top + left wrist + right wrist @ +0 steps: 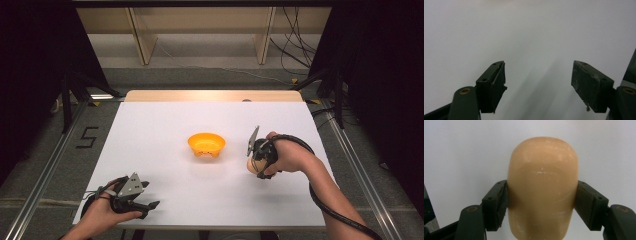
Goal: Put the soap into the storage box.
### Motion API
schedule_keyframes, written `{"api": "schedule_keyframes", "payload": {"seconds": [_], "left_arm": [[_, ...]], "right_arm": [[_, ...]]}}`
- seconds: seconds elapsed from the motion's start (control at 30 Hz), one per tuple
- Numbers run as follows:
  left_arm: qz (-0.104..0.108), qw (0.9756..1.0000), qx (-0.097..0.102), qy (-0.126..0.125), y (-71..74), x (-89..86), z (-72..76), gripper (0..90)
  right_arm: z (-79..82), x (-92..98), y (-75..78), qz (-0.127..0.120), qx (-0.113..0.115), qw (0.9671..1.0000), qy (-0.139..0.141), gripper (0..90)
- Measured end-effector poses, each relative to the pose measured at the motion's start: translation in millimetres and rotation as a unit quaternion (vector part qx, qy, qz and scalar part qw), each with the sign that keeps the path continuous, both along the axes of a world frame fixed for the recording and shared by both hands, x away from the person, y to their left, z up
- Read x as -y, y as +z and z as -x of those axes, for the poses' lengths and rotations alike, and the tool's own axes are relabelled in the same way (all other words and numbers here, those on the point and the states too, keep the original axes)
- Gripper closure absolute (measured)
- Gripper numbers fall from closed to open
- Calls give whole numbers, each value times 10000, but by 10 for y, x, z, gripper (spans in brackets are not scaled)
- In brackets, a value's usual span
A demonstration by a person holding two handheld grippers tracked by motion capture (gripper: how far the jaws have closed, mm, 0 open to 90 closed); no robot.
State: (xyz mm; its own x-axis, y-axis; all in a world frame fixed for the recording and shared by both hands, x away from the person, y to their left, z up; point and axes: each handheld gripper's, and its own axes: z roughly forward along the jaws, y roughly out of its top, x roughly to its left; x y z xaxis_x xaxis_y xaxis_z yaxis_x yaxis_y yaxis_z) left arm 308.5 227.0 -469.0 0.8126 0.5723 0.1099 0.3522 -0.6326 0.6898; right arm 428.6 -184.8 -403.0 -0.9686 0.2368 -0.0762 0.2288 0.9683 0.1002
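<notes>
- The right claw [541, 202] is clamped on a tan egg-shaped object [542, 185], its two jaws pressing the object's flanks just below its widest part; in the high view the object [251, 163] sits low in the person's right hand [285, 156], to the right of the orange bowl [206, 144] and close above the white bench [165, 130].
- The object's skin looks smooth, hard and faintly glossy, with pale scuffs and fine scratches; its rounded dome narrows toward the base, so a light squeeze may let it slide forward out of the pads.
- The pads [495, 205] are flat, dark and worn at the edges; flat faces on a curved surface give little contact, so a twist of the wrist could roll the object loose.
- The bowl is thin-looking orange plastic, shallow with a flared rim, and appears light; a knock from the right claw or a drop from height could shove or tip it.
- The left claw [539, 85] stands apart with nothing between its jaws, hovering low over bare bench near the front left [137, 197], well apart from the bowl, so it cannot steady anything.
- The bench surface is matte, uniform white, and a dropped rounded object would likely roll across it.
</notes>
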Motion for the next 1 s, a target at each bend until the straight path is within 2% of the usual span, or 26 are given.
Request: {"api": "schedule_keyframes", "payload": {"seconds": [0.1, 0.13, 0.17, 0.2, 0.27, 0.3, 0.37, 0.4, 0.43, 0.5, 0.53, 0.57, 0.6, 0.63, 0.7, 0.8, 0.93, 0.97, 1.0], "left_arm": [[32, 10000, -28, -5, -1, 2, 2, 272], [10, 10000, -1, -6, 0, 0, 0, 272], [61, 9999, -95, -13, -5, 5, 5, 272], [27, 10000, -86, -4, -7, 3, 2, 272], [34, 9999, -100, -3, -6, 3, 2, 271], [43, 9999, -102, -19, -4, 3, 5, 271], [32, 10000, -53, 1, -5, 2, 3, 271], [-28, 10000, -4, -8, 1, -3, -2, 271], [-27, 10000, -5, -12, 2, -4, -2, 271], [-1, 10000, 11, 3, 0, -1, -2, 272], [58, 10000, -53, 13, -6, 5, 2, 271], [50, 10000, -79, -9, -5, 5, 3, 271], [12, 10000, -28, -28, -2, 2, -1, 271], [11, 10000, -25, -34, 0, 2, 1, 272], [14, 10000, -10, 11, -1, 2, -1, 272], [18, 10000, -20, 3, -1, 2, -1, 272], [-5, 10000, 35, 9, 5, -3, -2, 272], [14, 10000, 25, 31, 5, -2, 2, 272], [32, 10000, 13, 46, 5, 0, 5, 272]], "right_arm": [[-23, -26, -4, -21, -22, 10000, -8, 332], [-19, -36, -1, -5, -22, 9999, -117, 332], [-28, -41, 1, -23, -48, 9999, -137, 332], [-38, -52, 5, -6, -75, 9999, -87, 331], [-46, -63, 16, -45, 53, 9999, -107, 332], [-63, -66, 17, -79, 84, 9999, -32, 332], [-69, -71, 32, -52, 72, 9999, -107, 332], [-86, -70, 26, -73, 97, 9999, -21, 332], [-97, -72, 27, -86, 90, 9999, 23, 332], [-94, -80, 36, -82, 78, 9999, -70, 332], [-104, -76, 37, -95, 80, 9999, -28, 332], [-96, -79, 41, -91, 89, 9998, -137, 332], [-116, -73, 37, -99, 139, 9999, -8, 332], [-111, -83, 42, -97, 56, 9999, -90, 332], [-103, -93, 47, -104, 71, 9998, -180, 332], [-129, -109, 52, -182, 106, 9997, -102, 332], [-142, -138, 65, -192, 140, 9996, -154, 332], [-157, -143, 63, -234, 147, 9996, -56, 332], [-151, -150, 66, -206, 160, 9996, -129, 332]]}}
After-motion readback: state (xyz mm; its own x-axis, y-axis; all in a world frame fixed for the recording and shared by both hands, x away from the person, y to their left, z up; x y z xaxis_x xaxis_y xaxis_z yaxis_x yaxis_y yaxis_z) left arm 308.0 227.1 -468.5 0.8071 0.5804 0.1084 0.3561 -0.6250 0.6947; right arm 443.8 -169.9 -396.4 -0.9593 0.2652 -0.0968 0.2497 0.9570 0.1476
